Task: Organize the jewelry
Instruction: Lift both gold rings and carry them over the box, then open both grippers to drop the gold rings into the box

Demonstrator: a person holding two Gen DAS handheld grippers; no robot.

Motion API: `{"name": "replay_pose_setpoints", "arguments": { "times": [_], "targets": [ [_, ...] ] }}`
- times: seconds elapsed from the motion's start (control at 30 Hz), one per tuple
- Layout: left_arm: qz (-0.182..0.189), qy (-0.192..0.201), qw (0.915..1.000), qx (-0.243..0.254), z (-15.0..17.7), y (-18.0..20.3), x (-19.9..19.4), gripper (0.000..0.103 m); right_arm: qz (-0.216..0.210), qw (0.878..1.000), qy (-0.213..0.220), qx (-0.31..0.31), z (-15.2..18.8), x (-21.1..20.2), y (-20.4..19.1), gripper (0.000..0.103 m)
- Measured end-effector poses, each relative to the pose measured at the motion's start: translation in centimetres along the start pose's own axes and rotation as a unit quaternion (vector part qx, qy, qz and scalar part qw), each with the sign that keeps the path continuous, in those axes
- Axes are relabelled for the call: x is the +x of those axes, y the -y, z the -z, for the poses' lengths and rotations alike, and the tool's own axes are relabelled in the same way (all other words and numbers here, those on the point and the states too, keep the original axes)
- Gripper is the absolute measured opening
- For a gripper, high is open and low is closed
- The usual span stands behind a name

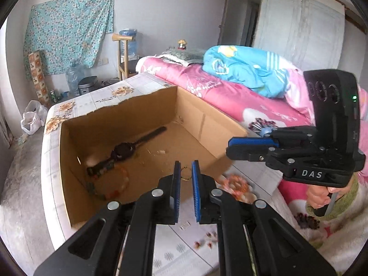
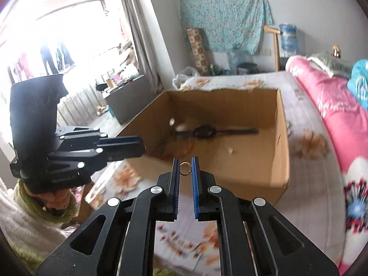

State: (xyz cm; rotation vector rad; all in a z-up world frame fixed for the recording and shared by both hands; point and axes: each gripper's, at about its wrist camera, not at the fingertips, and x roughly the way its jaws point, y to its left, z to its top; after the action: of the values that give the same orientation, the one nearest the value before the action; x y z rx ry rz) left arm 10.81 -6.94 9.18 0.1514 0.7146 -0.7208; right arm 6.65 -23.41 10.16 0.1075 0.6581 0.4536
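An open cardboard box [image 1: 202, 117] stands on the floral table; it also shows in the right wrist view [image 2: 281, 138]. Inside lie a black wristwatch [image 1: 122, 150], also in the right wrist view [image 2: 204, 131], and a beaded bracelet [image 1: 119, 185]. My left gripper [image 1: 185, 172] is shut on a small gold ring [image 1: 185, 175] above the box's near wall. My right gripper [image 2: 185, 169] is shut on a gold ring [image 2: 185, 168] just before the box's near wall. Each gripper shows in the other's view: the right gripper [image 1: 230, 148], the left gripper [image 2: 141, 147].
Small earrings [image 1: 207, 239] and a spring-like piece [image 1: 184, 225] lie on the table [image 1: 147, 87] near the box. A bed with pink bedding [image 1: 220, 92] runs along the right. A white plastic bag [image 1: 32, 119] lies on the floor at left.
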Motion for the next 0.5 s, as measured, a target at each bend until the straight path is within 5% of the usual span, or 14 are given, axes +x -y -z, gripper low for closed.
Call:
{"name": "replay_pose_setpoints", "arguments": {
  "times": [0.33,0.5],
  "targets": [
    [-0.003,-0.062,0.9958,-0.067,-1.7,-3.9,7.1,0.01,0.055,0.998,-0.041,-0.009,-2.0,5.7,3.1,0.01],
    [-0.009,-0.063,0.994,-0.089,-1.8,-5.1,7.3,0.026,0.054,0.998,-0.018,0.006,-2.5,4.8,4.6,0.016]
  ]
}}
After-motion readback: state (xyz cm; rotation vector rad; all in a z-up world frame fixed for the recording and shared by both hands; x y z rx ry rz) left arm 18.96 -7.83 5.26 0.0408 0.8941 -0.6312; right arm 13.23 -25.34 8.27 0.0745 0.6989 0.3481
